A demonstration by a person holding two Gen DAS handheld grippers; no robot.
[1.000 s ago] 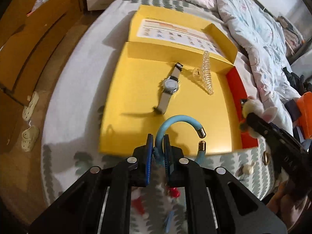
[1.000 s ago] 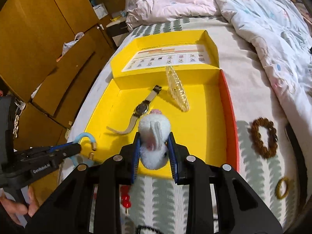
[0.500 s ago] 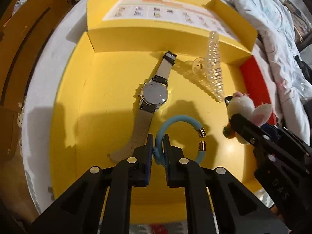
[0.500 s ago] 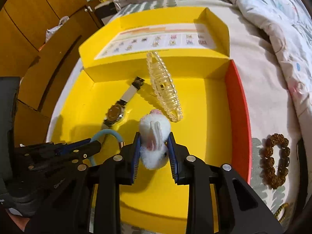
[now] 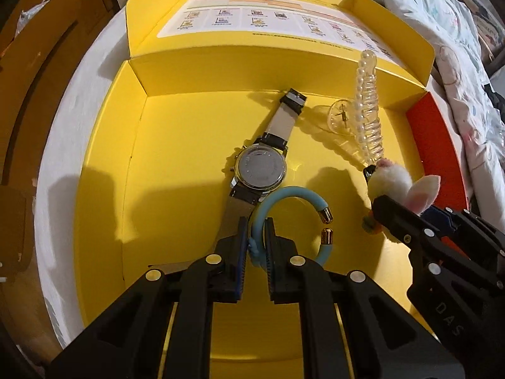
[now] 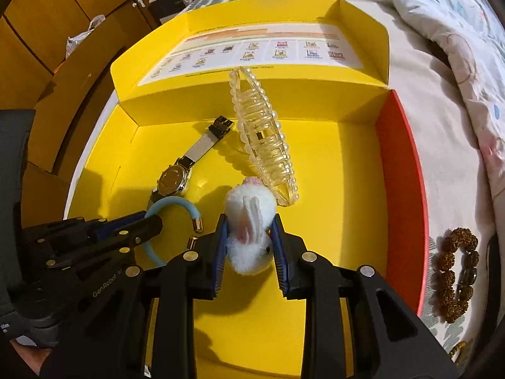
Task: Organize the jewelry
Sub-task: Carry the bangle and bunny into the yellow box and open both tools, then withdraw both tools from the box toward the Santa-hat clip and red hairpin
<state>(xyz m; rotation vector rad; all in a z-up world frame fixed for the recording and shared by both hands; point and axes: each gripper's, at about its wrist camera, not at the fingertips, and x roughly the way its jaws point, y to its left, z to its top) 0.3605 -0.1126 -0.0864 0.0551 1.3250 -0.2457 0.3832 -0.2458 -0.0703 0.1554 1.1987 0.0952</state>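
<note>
Jewelry hangs over the yellow box (image 5: 104, 145): left gripper (image 5: 254, 230) jaws pinch the blue bangle (image 5: 285, 195) beside the watch (image 5: 260, 167); right gripper (image 6: 249, 237) jaws clasp the fluffy bunny clip (image 6: 249, 218). Best lowered to the box floor, clear of the watch, before release.

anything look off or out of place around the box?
Mostly tidy. The brown bead bracelet lies outside the yellow box, on the bedspread past its red wall. The watch lies face down inside.

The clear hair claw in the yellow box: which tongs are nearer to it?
Right. The right tongs, shut on the fluffy bunny, sit just below the hair claw; the left tongs, holding the blue bracelet, are beyond the watch.
</note>
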